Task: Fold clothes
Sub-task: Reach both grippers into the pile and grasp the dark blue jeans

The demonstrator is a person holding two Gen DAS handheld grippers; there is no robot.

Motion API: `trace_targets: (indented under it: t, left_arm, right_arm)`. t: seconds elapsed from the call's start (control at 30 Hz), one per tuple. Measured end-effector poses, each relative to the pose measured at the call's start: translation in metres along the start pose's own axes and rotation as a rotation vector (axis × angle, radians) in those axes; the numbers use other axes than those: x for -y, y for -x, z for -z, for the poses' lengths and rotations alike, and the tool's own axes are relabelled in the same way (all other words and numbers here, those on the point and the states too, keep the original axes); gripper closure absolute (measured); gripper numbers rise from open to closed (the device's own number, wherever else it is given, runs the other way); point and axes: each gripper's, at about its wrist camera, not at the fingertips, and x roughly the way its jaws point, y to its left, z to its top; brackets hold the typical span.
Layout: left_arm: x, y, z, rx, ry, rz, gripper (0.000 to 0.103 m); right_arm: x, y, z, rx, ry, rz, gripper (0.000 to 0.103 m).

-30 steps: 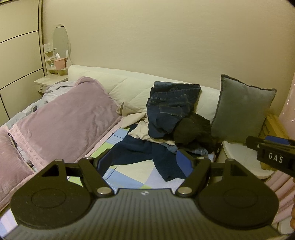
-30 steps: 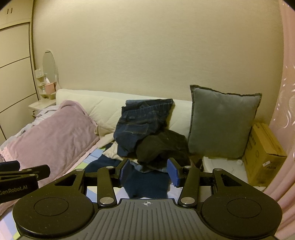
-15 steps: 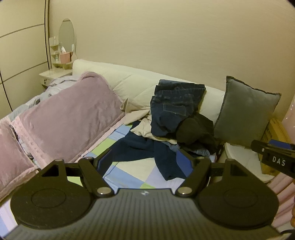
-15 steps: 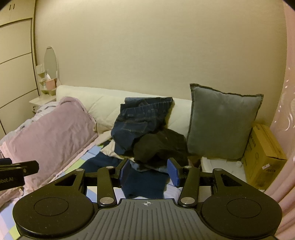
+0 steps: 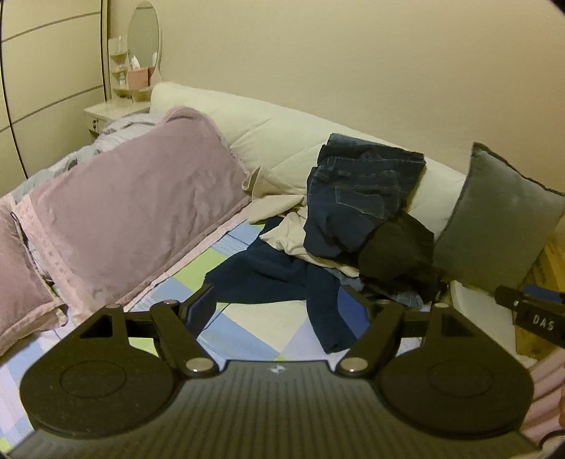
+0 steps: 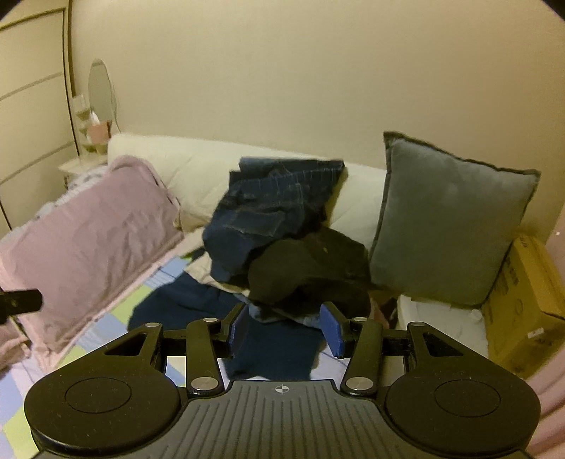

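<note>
A heap of clothes lies on the bed against the cream headboard: dark blue jeans (image 5: 356,197) (image 6: 272,212) on top, a black garment (image 5: 399,254) (image 6: 310,272) below them, a cream garment (image 5: 293,236) and a navy garment (image 5: 282,275) (image 6: 197,303) spread flat on the patchwork sheet. My left gripper (image 5: 280,310) is open and empty, held above the sheet short of the navy garment. My right gripper (image 6: 284,332) is open and empty, in front of the heap. The right gripper's side shows in the left wrist view (image 5: 529,310).
A mauve blanket (image 5: 123,219) (image 6: 88,247) lies along the left of the bed. A grey cushion (image 5: 494,219) (image 6: 448,222) leans at the right. A cardboard box (image 6: 526,303) stands right of the bed. A nightstand with an oval mirror (image 5: 141,31) is at the far left.
Both grippers have moved forward toward the clothes heap, which looks larger now. Both stayed open and empty.
</note>
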Motion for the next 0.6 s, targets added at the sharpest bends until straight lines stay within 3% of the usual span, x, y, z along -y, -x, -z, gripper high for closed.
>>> trace_targets:
  t: [0.43, 0.6]
  left_arm:
    - [0.027, -0.122, -0.059, -0.093, 0.028, 0.024, 0.030]
    - [0.038, -0.164, -0.080, -0.109, 0.015, 0.051, 0.030]
  right_arm:
    - [0.006, -0.122, -0.037, -0.096, 0.106, -0.079, 0.054]
    - [0.020, -0.167, -0.055, -0.140, 0.045, -0.110, 0.054]
